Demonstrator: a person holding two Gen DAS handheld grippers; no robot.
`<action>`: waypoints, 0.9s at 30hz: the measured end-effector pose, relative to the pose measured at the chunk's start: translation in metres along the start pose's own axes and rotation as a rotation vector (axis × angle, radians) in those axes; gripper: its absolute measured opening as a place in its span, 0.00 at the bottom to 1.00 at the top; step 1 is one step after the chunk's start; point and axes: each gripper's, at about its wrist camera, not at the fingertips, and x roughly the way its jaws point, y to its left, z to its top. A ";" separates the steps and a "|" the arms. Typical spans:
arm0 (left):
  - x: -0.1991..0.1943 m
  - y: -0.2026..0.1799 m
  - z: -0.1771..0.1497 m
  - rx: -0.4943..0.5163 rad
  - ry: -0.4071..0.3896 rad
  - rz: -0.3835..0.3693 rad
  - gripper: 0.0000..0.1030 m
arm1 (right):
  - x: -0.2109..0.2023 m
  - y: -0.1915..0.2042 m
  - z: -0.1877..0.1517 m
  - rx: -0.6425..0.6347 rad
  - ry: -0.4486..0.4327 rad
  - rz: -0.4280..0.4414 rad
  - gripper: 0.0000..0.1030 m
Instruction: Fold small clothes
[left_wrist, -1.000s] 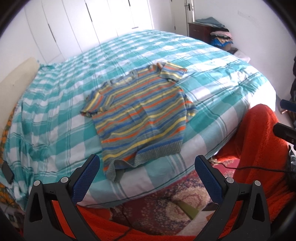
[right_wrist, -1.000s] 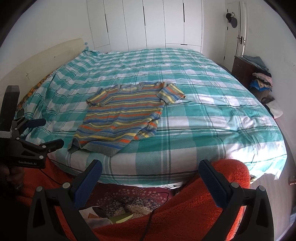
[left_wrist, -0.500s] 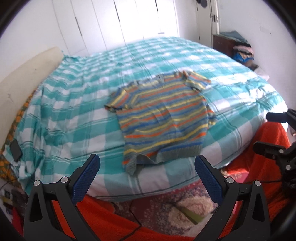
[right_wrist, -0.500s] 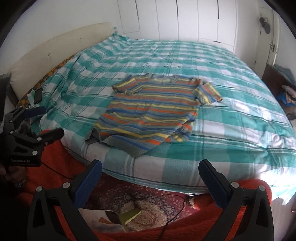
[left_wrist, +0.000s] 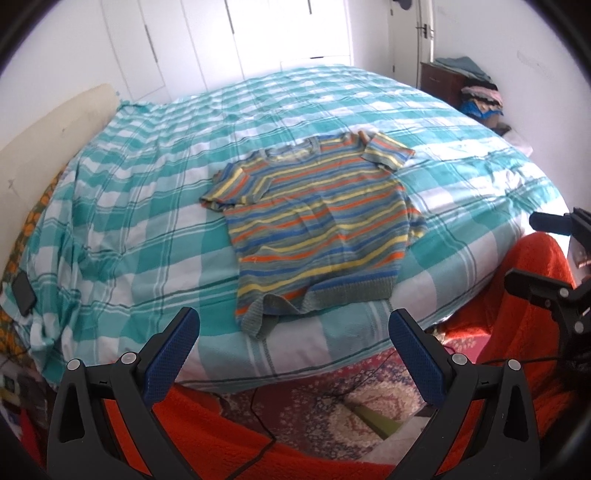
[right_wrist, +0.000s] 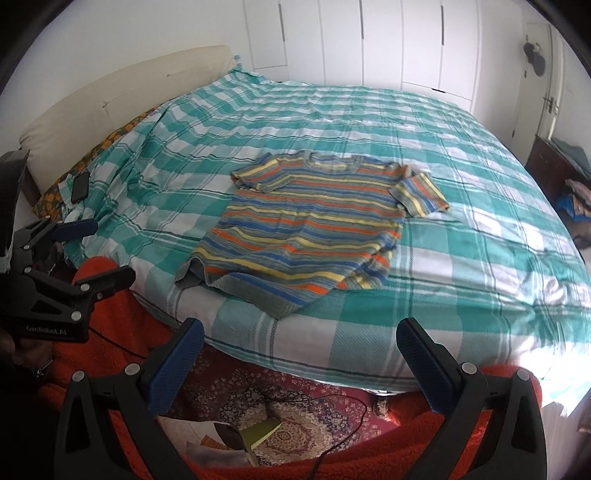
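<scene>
1. White wardrobes and a pale headboard (right_wrist: 110, 92) back a wide bed (left_wrist: 147, 221) under a teal-and-white check cover; an orange blanket (left_wrist: 535, 266) and a patterned rug (right_wrist: 280, 402) show below its near edge.

2. Far left on the cover, near the headboard, lies a dark phone (right_wrist: 79, 186), well apart from the work.

3. Left gripper (left_wrist: 295, 354): jaws spread wide, nothing between them, hanging off the near edge of the bed. Over the last second its view has swung round, so the shirt now sits square ahead instead of off to one side.

4. Middle: the striped shirt (left_wrist: 317, 229) lies flat, face up, near the front edge of the bed, collar away and hem toward the grippers. It has not shifted on the cover. One hem corner curls over at the near left, and one sleeve (right_wrist: 419, 194) sticks out to the right.

5. Right gripper (right_wrist: 301, 352): also wide and empty, short of the hem. Its view has likewise turned in toward the shirt.

6. Far right, a dark dresser (left_wrist: 443, 79) holds stacked clothes.

7. Only the aim has changed, I judge: both grippers are lining up and folding has not started. The curled corner likely wants flattening before a clean fold.
</scene>
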 end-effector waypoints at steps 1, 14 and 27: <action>-0.001 0.000 0.000 0.004 -0.003 0.001 0.99 | 0.000 -0.002 0.000 0.007 0.000 -0.001 1.00; 0.038 0.076 -0.029 -0.216 0.128 0.004 0.97 | -0.011 -0.005 -0.008 0.039 -0.025 -0.025 1.00; 0.057 0.058 -0.024 -0.144 0.172 0.097 0.97 | -0.009 -0.011 -0.005 0.056 -0.016 -0.035 1.00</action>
